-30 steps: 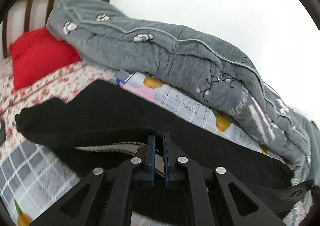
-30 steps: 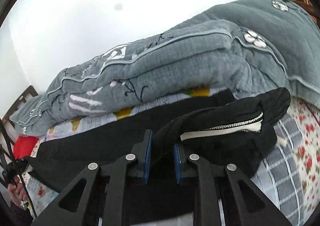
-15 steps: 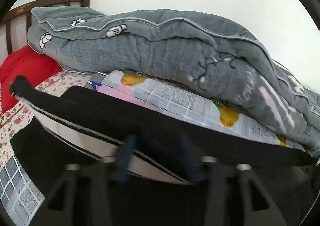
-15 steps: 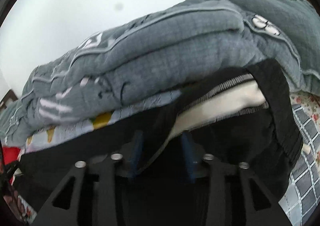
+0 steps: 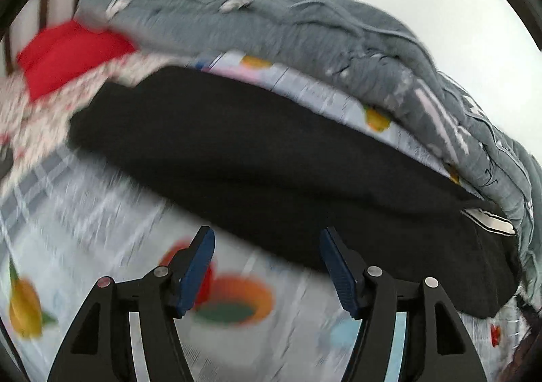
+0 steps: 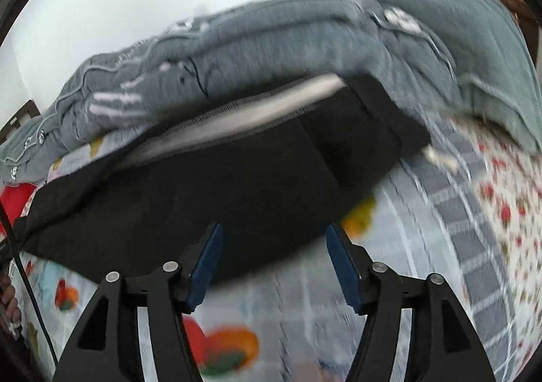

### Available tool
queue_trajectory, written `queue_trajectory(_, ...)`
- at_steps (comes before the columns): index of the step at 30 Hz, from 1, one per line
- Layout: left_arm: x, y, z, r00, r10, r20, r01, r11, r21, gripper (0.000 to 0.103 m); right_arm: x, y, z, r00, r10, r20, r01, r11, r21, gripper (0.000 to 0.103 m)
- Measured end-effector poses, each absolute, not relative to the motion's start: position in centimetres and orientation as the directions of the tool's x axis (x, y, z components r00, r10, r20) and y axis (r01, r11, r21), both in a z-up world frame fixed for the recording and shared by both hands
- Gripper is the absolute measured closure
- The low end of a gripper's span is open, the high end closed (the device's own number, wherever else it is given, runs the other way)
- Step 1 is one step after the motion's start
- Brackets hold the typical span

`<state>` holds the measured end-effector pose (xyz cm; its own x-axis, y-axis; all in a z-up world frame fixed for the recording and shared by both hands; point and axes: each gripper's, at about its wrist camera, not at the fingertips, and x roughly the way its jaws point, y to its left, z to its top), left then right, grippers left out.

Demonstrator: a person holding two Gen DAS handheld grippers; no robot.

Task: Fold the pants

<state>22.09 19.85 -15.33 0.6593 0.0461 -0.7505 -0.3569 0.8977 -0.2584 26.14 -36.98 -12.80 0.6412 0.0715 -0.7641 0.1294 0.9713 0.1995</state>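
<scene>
Black soft-cloth pants point(image 5: 271, 158) lie in a long folded band across the bed, along its far edge, pressed up beside the heaped grey quilted blanket point(image 5: 305, 33) and resting on the fruit-printed checked bedsheet point(image 5: 84, 212). In the right wrist view the pants point(image 6: 210, 192) show a pale inner waistband strip point(image 6: 257, 114) peeking out along the far side, so the top layer does not sit square on the one beneath.

Both pairs of tongs have just been opening, and nothing is between the jaws now. The left gripper point(image 5: 267, 267) stands apart over bare sheet just short of the near fold edge; the right gripper point(image 6: 271, 267) stands apart with the near edge of the cloth just ahead of its tips, not pinched.

This looks like the release after laying one half over the other. To do it well, clear both grippers of the cloth without dragging the top layer. The next move probably calls for squaring that waistband end. A red pillow point(image 5: 67, 53) lies at the headboard corner, well apart.
</scene>
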Motion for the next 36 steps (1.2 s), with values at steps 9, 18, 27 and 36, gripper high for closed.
queue_trajectory(9,22.4,22.1,-17.5,0.656,-0.079,-0.751,-0.379,0.826,-0.418,0.04,28.3,-38.5,-15.1,0.584,0.161,-0.796,0.201,0.921,0.334,0.04)
queue_trajectory(18,27.9,22.8,-17.8,0.635,-0.099,-0.766,-0.433,0.776,-0.459,0.055,33.5,-38.8,-16.4,0.568,0.188,-0.801,0.292,0.864,0.41,0.079)
queue_trajectory(27,25.1,22.8,-16.2,0.638,-0.104,-0.763,-0.373,0.825,-0.424,0.092,28.9,-40.2,-13.0,0.68,0.236,-0.694,0.218,0.839,0.498,0.097)
queue_trajectory(36,17.4,20.7,-14.7,0.631,-0.109,-0.768,-0.316,0.868,-0.383,0.092,19.0,-42.1,-11.3,0.686,0.183,-0.705,0.199,0.884,0.423,0.097)
